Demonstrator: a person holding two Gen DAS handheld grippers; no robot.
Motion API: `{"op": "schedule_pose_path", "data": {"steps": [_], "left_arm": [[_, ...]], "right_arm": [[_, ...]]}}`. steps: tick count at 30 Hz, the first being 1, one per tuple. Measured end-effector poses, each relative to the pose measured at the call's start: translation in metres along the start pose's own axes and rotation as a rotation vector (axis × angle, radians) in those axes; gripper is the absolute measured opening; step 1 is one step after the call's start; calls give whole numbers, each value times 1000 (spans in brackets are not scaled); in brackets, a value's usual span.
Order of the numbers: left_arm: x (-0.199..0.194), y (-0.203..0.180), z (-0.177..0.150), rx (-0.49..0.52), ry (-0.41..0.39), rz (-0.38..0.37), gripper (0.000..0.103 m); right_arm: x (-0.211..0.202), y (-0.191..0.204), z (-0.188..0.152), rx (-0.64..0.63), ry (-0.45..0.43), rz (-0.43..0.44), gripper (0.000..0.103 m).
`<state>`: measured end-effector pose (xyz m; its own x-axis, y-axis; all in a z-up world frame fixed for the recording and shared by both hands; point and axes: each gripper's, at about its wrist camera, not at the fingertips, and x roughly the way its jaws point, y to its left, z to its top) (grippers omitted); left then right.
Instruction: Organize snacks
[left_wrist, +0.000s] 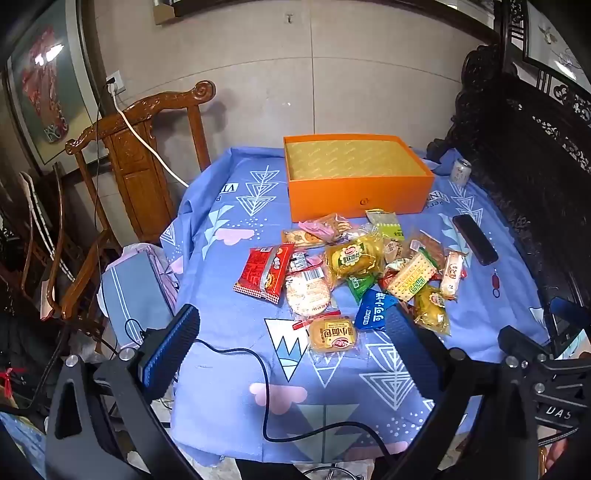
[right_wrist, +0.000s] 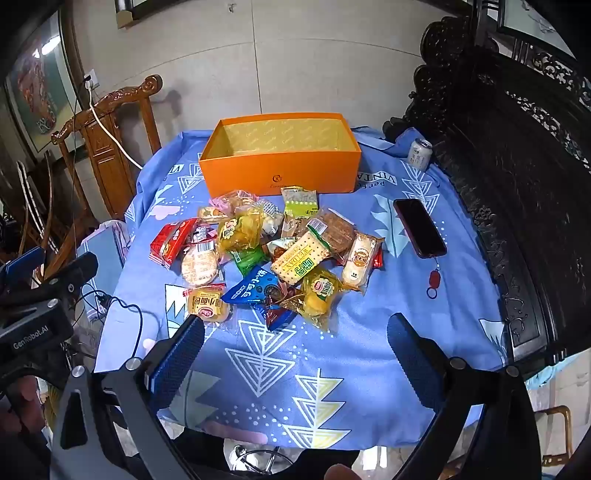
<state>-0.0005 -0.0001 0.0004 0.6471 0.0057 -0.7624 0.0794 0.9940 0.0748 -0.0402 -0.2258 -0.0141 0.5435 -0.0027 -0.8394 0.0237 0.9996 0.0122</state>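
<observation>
A heap of wrapped snacks (left_wrist: 354, 269) (right_wrist: 266, 251) lies mid-table on the blue patterned cloth (left_wrist: 229, 398) (right_wrist: 362, 314): a red packet (left_wrist: 264, 273) (right_wrist: 171, 240), a blue packet (left_wrist: 375, 310) (right_wrist: 251, 288), yellow bun bags (left_wrist: 352, 256) (right_wrist: 238, 230) and a small orange cake (left_wrist: 332, 334) (right_wrist: 207, 304). Behind the heap stands an orange box (left_wrist: 358, 195) (right_wrist: 280, 173), open-topped with nothing inside. My left gripper (left_wrist: 291, 347) hovers wide open on the near side of the heap, holding nothing. My right gripper (right_wrist: 295, 350) also hangs wide open short of the snacks.
A dark phone (left_wrist: 474, 238) (right_wrist: 419, 227) with a red tag lies right of the heap. A drink can (left_wrist: 460, 171) (right_wrist: 420, 152) stands by the box's right corner. A carved wooden chair (left_wrist: 147, 147) (right_wrist: 107, 136) is at the left, dark carved furniture (right_wrist: 517, 184) at the right. A black cable (left_wrist: 266, 387) crosses the cloth.
</observation>
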Motion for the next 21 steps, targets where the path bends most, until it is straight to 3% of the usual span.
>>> {"op": "schedule_pose_path", "data": {"steps": [21], "left_arm": [[3, 3, -2, -4, 10, 4, 99]], "right_arm": [[3, 1, 1, -4, 5, 2, 100]]}}
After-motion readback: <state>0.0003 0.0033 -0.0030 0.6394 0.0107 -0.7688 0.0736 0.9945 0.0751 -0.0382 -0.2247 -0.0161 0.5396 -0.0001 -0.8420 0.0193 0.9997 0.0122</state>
